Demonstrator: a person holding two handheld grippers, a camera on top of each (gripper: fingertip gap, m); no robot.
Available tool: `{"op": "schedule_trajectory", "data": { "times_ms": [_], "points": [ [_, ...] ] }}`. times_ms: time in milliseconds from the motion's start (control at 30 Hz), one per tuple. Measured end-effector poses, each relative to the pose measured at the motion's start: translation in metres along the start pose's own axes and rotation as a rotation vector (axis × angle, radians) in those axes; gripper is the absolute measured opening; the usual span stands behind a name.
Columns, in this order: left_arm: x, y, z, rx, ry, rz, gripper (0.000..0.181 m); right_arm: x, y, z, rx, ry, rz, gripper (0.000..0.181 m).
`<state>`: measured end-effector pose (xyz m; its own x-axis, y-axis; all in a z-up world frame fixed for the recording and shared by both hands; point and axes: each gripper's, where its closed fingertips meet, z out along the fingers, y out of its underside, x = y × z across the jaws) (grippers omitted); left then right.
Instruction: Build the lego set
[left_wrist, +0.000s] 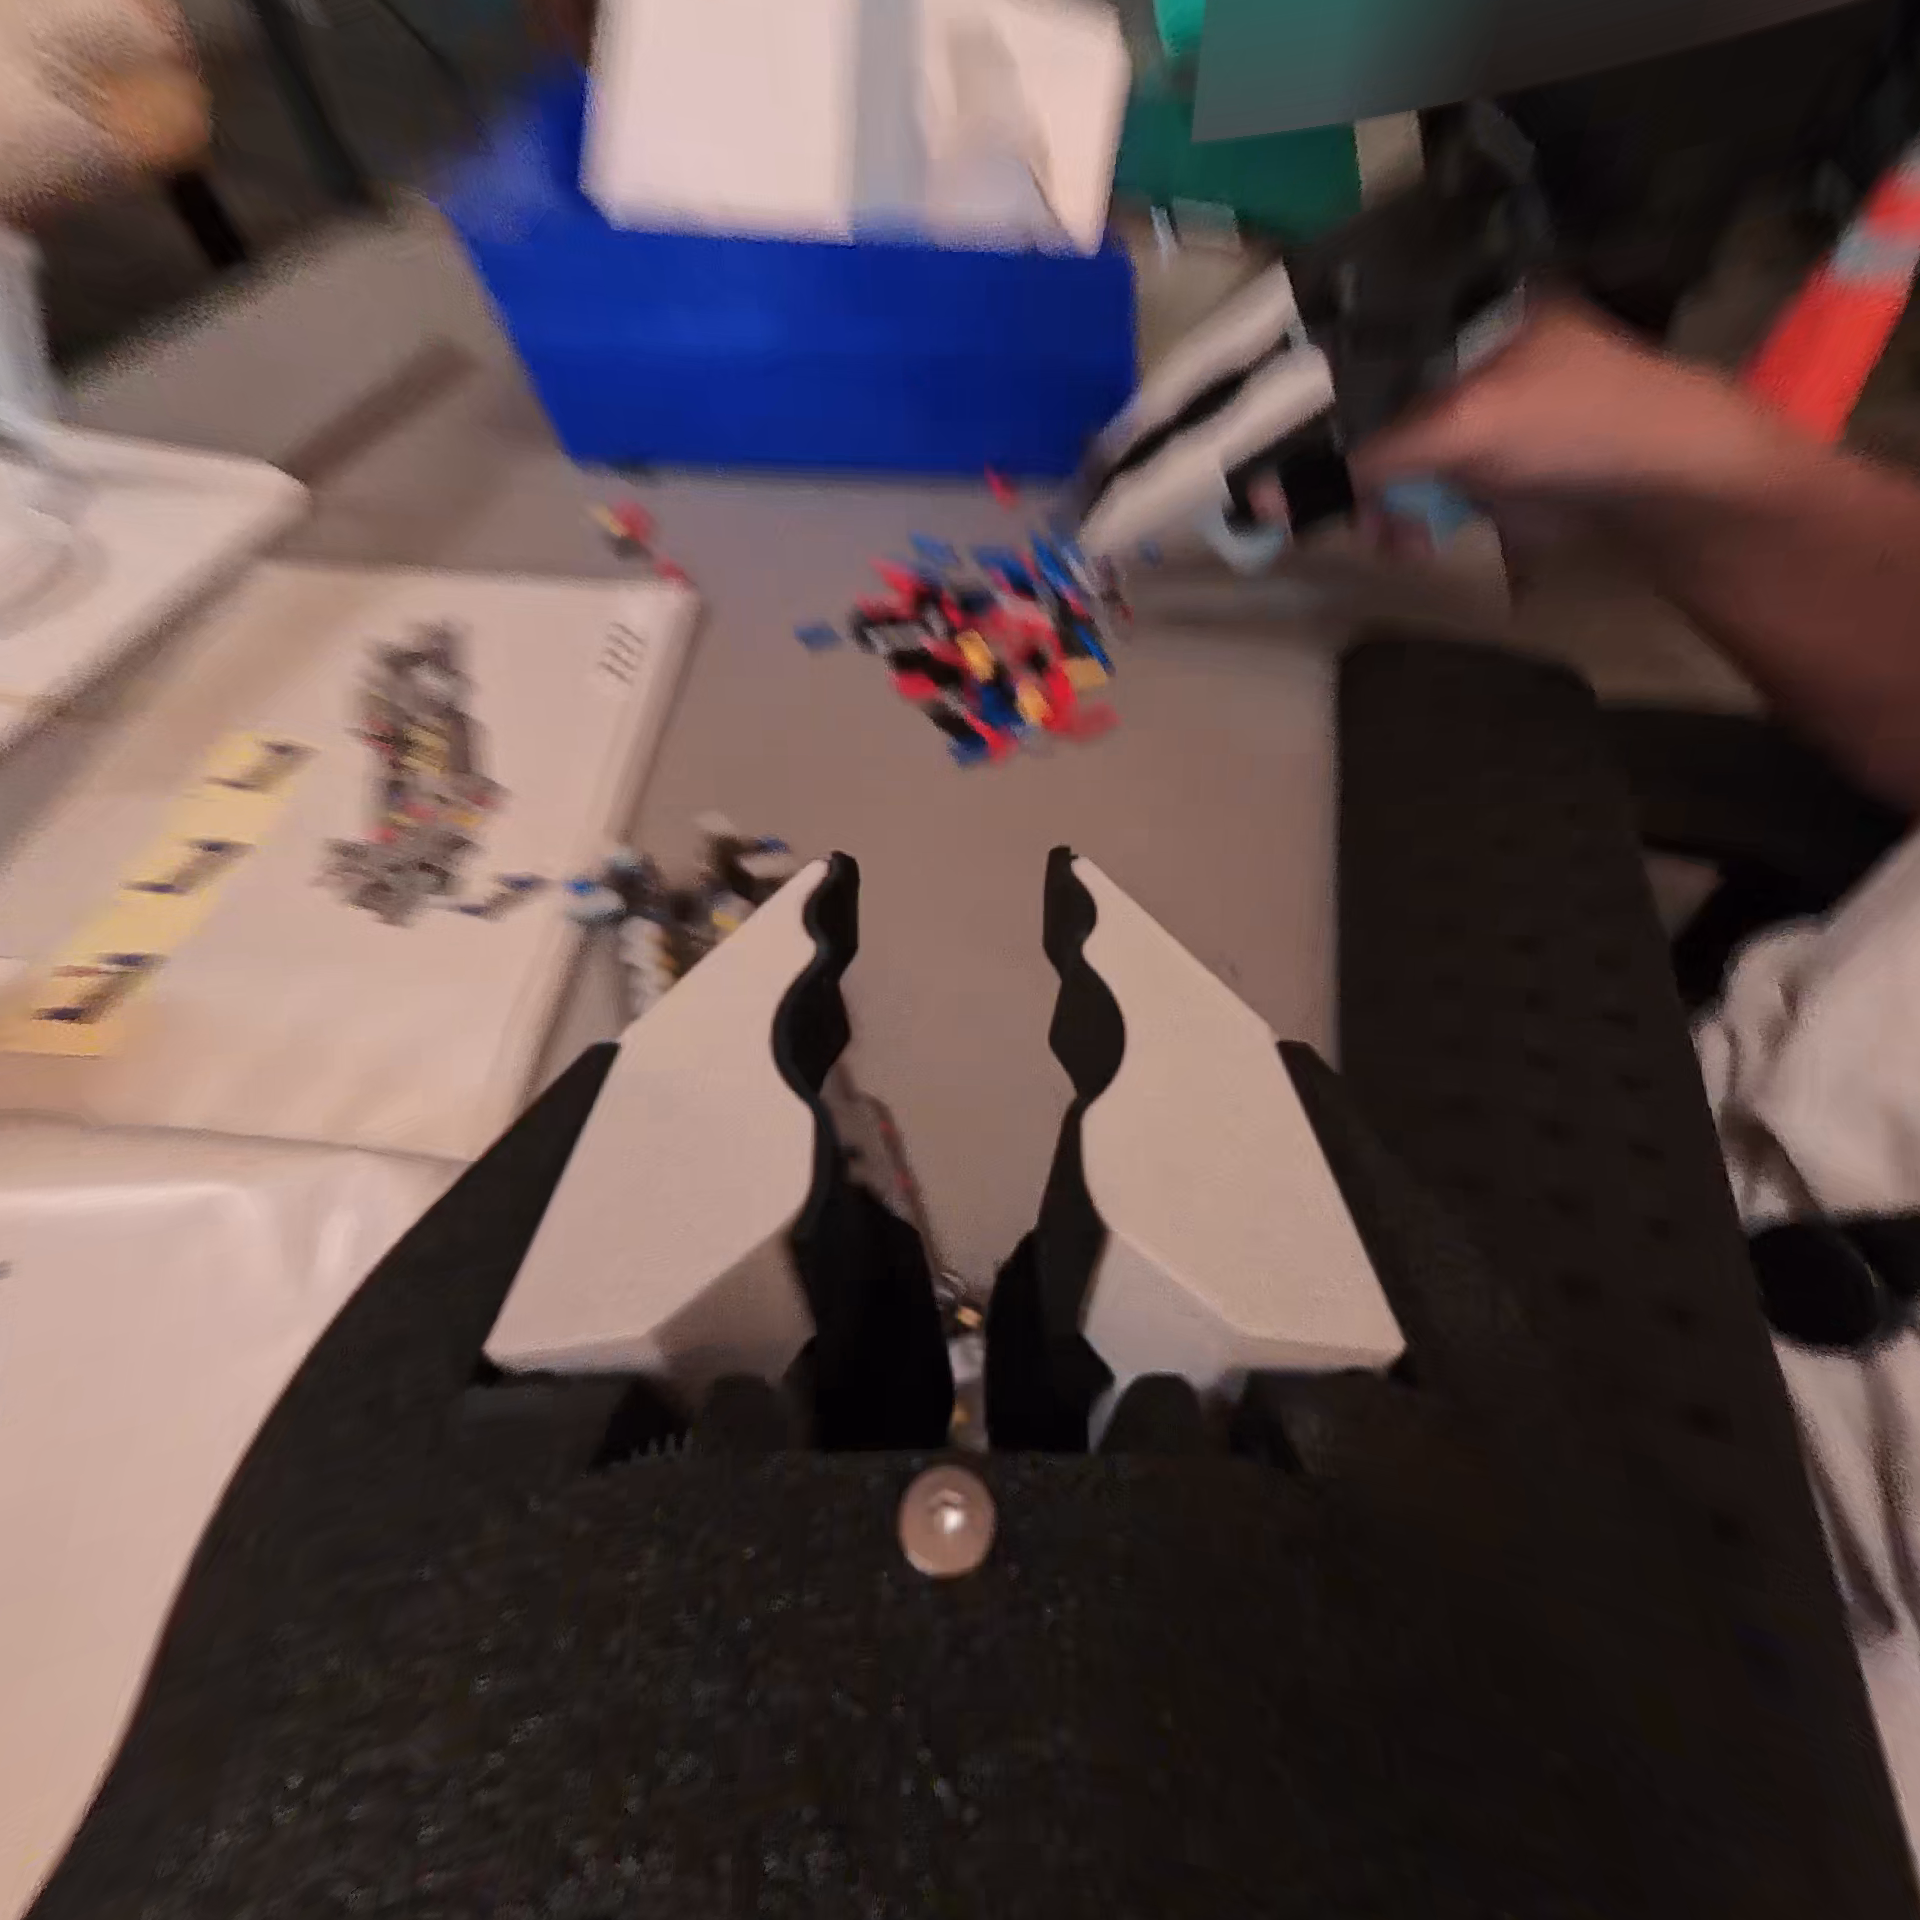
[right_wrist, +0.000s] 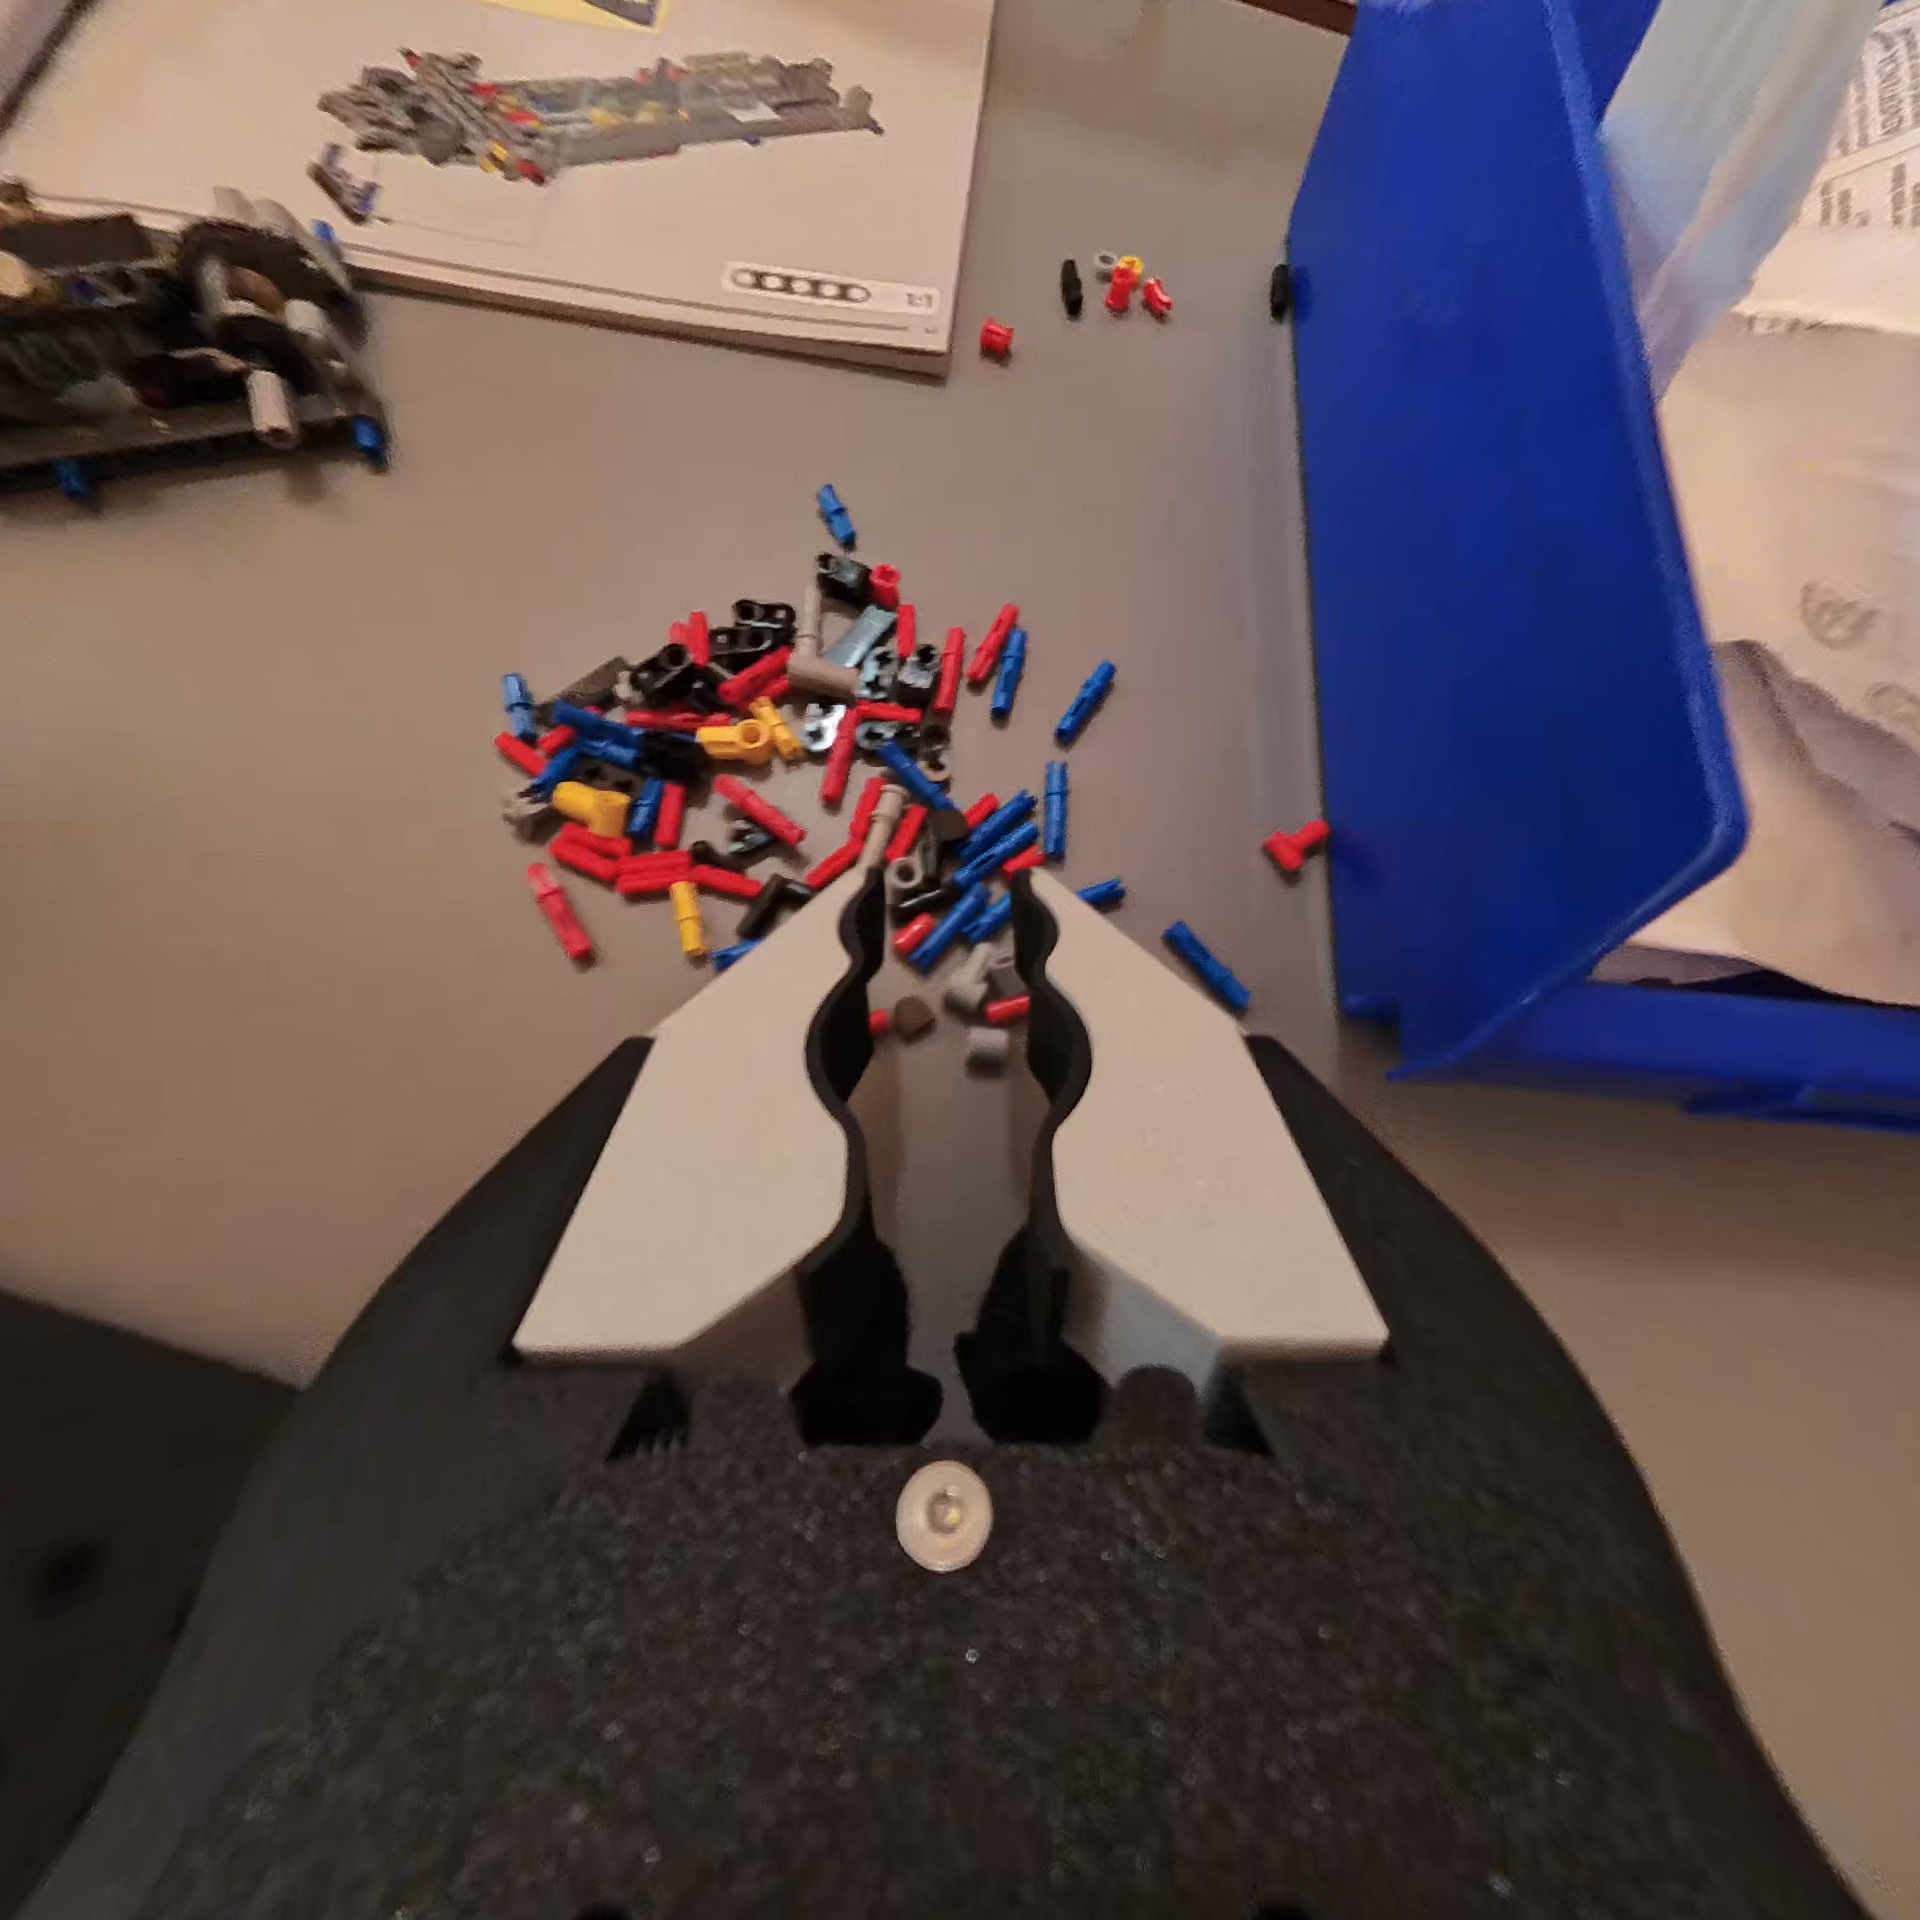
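Hovering low over the near edge of the loose pin pile (right_wrist: 810, 748), right gripper (right_wrist: 948, 883) parted by a narrow gap, nothing clamped, small grey and red pieces visible between the fingers. Left gripper (left_wrist: 951, 868) parted wider, empty, above bare table (left_wrist: 935, 790). Part-built dark model (right_wrist: 177, 343) at 10 o'clock in the right wrist view. Instruction booklet (right_wrist: 644, 187) at 11 o'clock, beyond the pile. Blue bin (right_wrist: 1475, 540) at 2 o'clock, just beside the pile. Left wrist view heavily blurred.
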<state>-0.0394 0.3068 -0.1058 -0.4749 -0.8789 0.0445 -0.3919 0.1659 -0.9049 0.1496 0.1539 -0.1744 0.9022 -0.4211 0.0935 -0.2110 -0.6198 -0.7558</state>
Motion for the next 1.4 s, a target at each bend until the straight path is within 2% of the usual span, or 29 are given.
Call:
{"op": "schedule_trajectory", "data": {
  "times_ms": [67,167,267,367,500,667,1067,1400],
  "points": [
    [-0.029,-0.023,-0.024,0.185,-0.064,-0.072,0.031,0.008,-0.003,0.003,-0.014,0.004,0.005,0.023],
    [-0.062,-0.029,-0.062,0.376,-0.147,-0.17,0.03,0.018,-0.001,0.002,-0.033,0.002,0.035,0.023],
    [-0.082,-0.022,-0.088,0.447,-0.245,-0.196,0.025,0.023,0.013,-0.006,-0.072,0.01,0.06,0.022],
    [-0.091,-0.026,-0.097,0.498,-0.268,-0.227,0.024,0.02,0.029,-0.015,-0.109,0.018,0.07,0.022],
    [-0.091,-0.022,-0.091,0.465,-0.253,-0.235,0.024,0.002,0.037,-0.014,-0.1,-0.004,0.084,0.018],
    [-0.089,-0.017,-0.082,0.421,-0.253,-0.226,0.024,-0.022,0.031,-0.009,-0.064,-0.036,0.066,0.017],
    [-0.087,-0.013,-0.077,0.391,-0.256,-0.218,0.024,0.014,0.027,-0.013,-0.072,0.035,0.061,0.017],
    [-0.087,-0.009,-0.073,0.364,-0.26,-0.22,0.024,-0.018,0.037,-0.006,-0.106,-0.069,0.007,0.016]
  ]
}}
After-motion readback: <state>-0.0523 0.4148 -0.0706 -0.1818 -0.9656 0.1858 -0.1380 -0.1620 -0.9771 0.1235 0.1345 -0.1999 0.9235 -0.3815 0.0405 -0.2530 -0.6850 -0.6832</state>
